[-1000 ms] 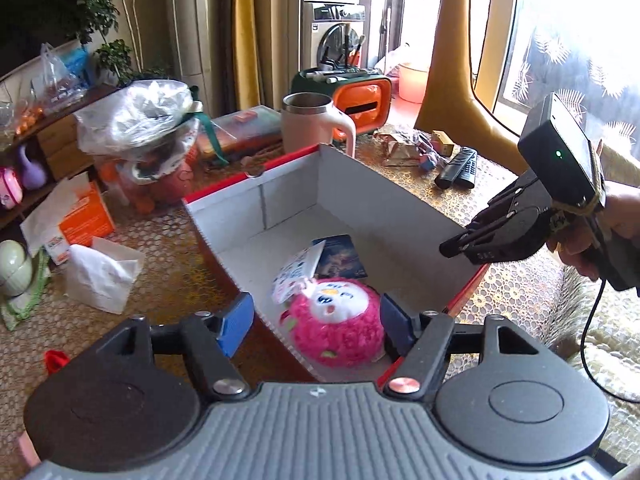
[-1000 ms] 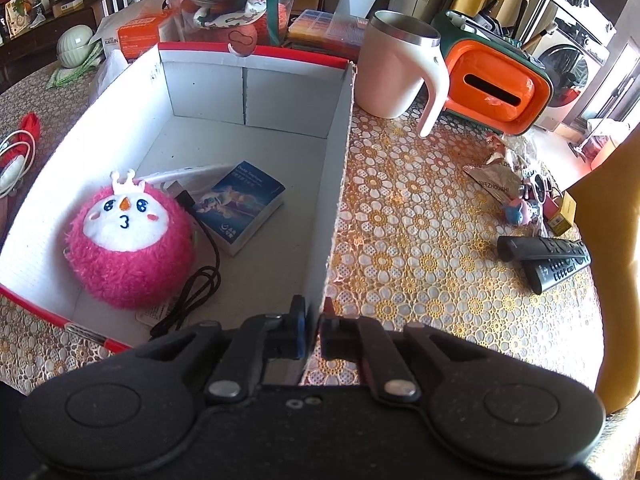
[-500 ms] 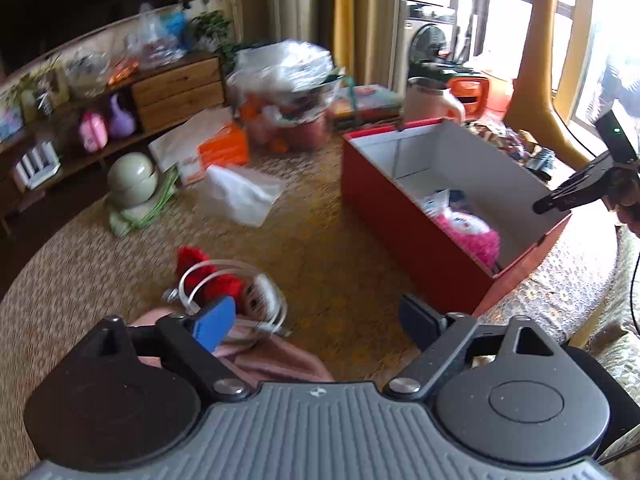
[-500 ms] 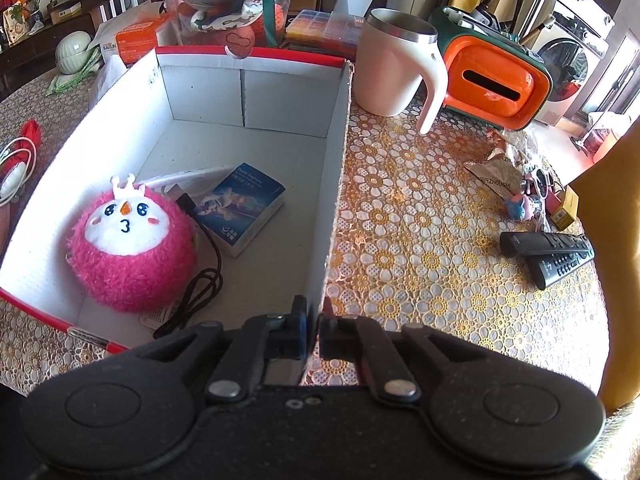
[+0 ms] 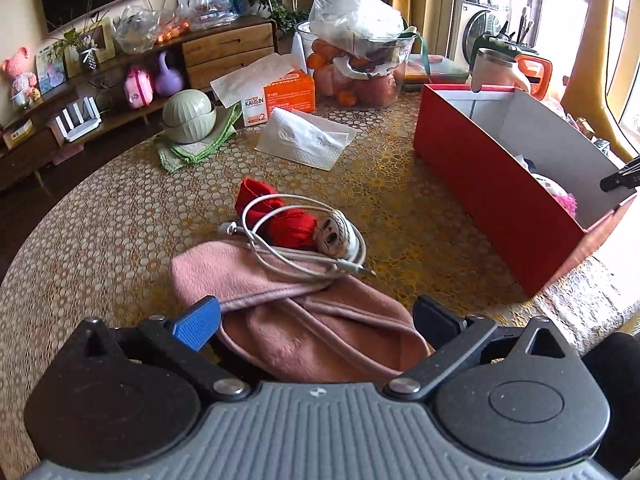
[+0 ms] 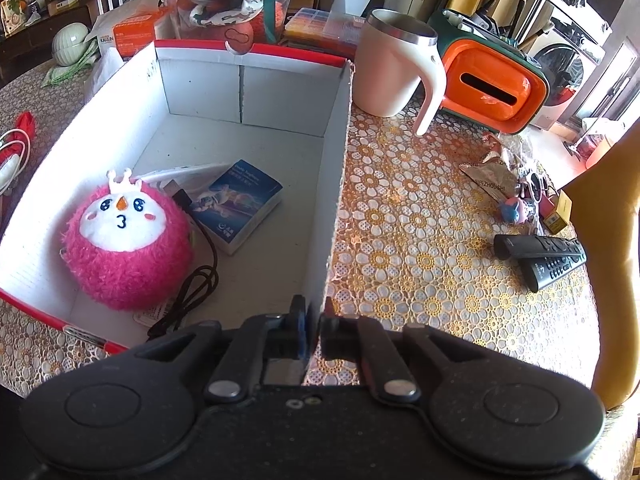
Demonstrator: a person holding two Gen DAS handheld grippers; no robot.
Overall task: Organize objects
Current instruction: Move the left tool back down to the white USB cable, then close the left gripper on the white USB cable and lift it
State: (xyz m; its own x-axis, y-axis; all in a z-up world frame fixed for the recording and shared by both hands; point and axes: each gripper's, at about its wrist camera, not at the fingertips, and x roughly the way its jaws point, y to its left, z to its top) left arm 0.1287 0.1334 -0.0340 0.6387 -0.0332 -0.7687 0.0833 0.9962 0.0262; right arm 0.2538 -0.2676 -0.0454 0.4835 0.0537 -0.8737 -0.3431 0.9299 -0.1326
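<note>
Pink cloth (image 5: 312, 320) lies crumpled on the table (image 5: 100, 232) directly under the left gripper (image 5: 316, 320), between its two fingers; the jaws are opening wide and the pads stand clear of the fabric on both sides. Just beyond the cloth, a coiled white cable (image 5: 304, 240) rests partly on its far edge, looped around a red doll (image 5: 288, 224). Bare tabletop opens to the left of these and ahead toward a white tissue (image 5: 308, 140). To the right stands the red box (image 5: 492, 200), its long side well apart from the cloth. The right gripper (image 6: 314, 324) is pressed together on the box's near wall edge (image 6: 332, 208), pinching the cardboard. Inside the box sit a pink plush toy (image 6: 124, 248), a black cable (image 6: 196, 280) and a blue book (image 6: 236, 204).
</note>
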